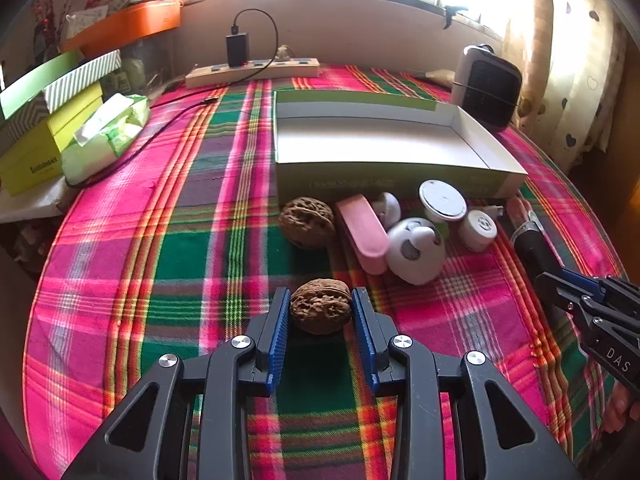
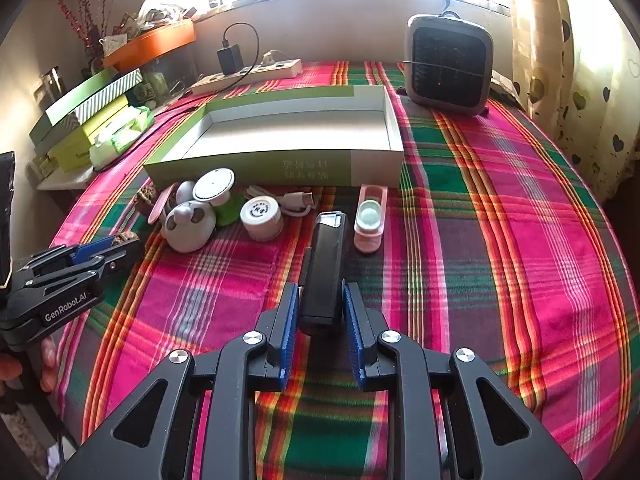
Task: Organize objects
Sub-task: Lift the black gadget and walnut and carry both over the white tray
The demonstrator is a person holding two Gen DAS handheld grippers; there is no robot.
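1. Nearest my lenses: left gripper [image 1: 321, 304] at half width, blue pads against both sides of a wrinkled brown walnut [image 1: 320, 306] that sits on the cloth. Right gripper [image 2: 320, 306] is narrow, pads clamped on the near end of a long black rectangular device [image 2: 325, 268].
2. Pink-green-orange plaid tablecloth [image 2: 520, 240] covers the whole work surface.
3. Shallow open cardboard box with green outer walls and white inside [image 2: 280, 168] lies straight ahead of both grippers, past the clutter, nothing in it. Probable drop target, my judgement.
4. Key relation: black device's long axis runs away from my right gripper, directly toward the box's front wall. The carry looks like lift, then forward, no turn needed.
5. Walnut lies just left of the box's left corner line; my left hand would carry it forward and slightly right.
6. Clutter between grippers and box: second walnut [image 1: 307, 222], pink oblong case [image 1: 362, 232], white rounded gadget [image 1: 416, 250], white round-lidded jar [image 2: 262, 218], white cable [image 2: 294, 200]. Either load must clear these.
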